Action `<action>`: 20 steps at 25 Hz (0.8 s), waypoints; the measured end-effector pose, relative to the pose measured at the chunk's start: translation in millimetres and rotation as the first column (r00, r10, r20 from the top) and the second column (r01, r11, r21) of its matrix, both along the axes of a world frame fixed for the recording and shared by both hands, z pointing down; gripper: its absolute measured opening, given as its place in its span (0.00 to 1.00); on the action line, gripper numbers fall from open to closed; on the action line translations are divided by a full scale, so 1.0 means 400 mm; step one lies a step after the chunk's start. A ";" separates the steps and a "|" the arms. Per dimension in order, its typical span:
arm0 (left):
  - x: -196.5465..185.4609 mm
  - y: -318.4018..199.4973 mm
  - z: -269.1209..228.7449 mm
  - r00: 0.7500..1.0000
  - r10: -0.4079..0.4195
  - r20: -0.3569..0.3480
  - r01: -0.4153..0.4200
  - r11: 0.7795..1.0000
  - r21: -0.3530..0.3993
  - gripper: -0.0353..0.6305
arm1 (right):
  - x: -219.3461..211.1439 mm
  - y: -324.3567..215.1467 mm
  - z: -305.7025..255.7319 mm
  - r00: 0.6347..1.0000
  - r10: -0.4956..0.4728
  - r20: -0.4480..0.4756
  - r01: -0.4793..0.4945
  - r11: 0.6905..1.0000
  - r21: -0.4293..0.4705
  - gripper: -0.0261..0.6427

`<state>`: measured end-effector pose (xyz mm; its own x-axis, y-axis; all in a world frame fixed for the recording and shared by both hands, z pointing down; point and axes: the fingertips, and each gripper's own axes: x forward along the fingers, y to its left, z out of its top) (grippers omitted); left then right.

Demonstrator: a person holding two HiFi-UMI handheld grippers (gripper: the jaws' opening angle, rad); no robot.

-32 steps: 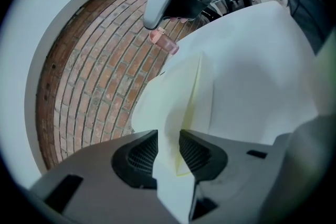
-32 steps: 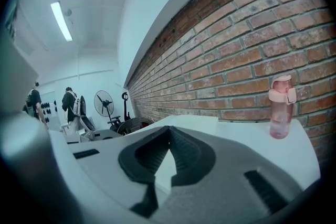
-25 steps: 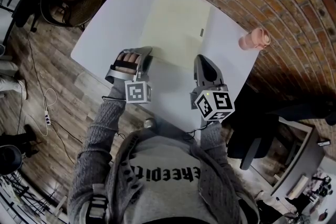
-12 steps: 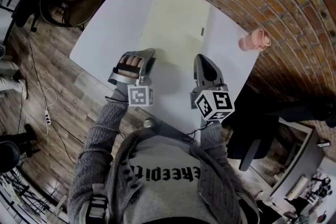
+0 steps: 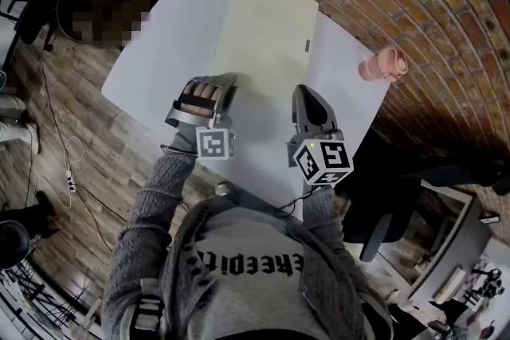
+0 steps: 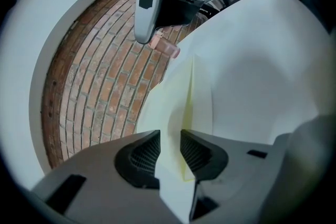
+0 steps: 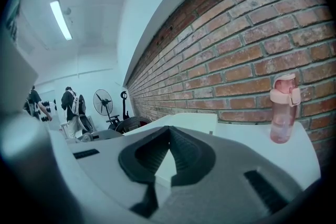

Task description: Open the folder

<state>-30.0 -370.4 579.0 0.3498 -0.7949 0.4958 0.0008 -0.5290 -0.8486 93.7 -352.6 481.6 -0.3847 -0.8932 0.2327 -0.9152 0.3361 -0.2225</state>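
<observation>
**Folder [image 5: 267, 36] lying flat on table [image 5: 151, 60], left gripper [image 6: 170, 140] at its near edge**

Brick wall [image 7: 247, 55] is curving behind the far and right sides of the table. Table is showing white and mostly bare.

Folder, pale yellow, is lying across the far half of the table, with its long side running away from the person. Its cover is looking closed in the head view. In the left gripper view a yellow crease is showing along the near part.

Left gripper is lying rolled onto its side at the folder's near left corner, with its jaws standing wide apart. The folder's near edge is passing into the gap between the pads, and the pads are not visibly pressing on it.

Right gripper [image 7: 169, 131] is being held over bare table just beside the folder's near right corner, pointing toward the wall. Its jaw tips are meeting and nothing is sitting between them.

Bottle [image 5: 384, 64], pink, is standing upright near the table's right edge, well apart from the folder and both grippers.

Tab [image 5: 307, 48], small and dark, is showing near the folder's right edge.
</observation>
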 end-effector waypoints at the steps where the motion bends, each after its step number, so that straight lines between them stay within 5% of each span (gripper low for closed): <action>1: 0.002 -0.007 0.003 1.000 0.000 0.013 0.000 1.000 0.005 0.22 | 0.003 -0.002 0.001 1.000 0.002 0.000 -0.002 1.000 -0.001 0.05; 9: 0.028 -0.050 0.011 0.998 -0.006 0.055 0.006 1.000 0.012 0.22 | 0.038 -0.014 0.014 1.000 0.019 0.006 -0.019 1.000 -0.013 0.05; 14: 0.011 -0.057 0.029 0.996 -0.037 0.080 0.036 0.999 0.007 0.12 | 0.035 -0.020 0.019 1.000 0.014 0.010 -0.013 1.000 -0.015 0.05; 20: 0.000 -0.083 -0.010 0.985 -0.140 -0.102 0.132 0.988 -0.078 0.10 | 0.047 -0.022 0.028 1.000 0.017 0.010 -0.017 1.000 -0.023 0.05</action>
<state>-29.9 -403.5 575.1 0.2946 -0.8030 0.5180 -0.1636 -0.5765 -0.8006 112.6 -361.2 493.0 -0.3717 -0.8941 0.2497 -0.9185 0.3149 -0.2393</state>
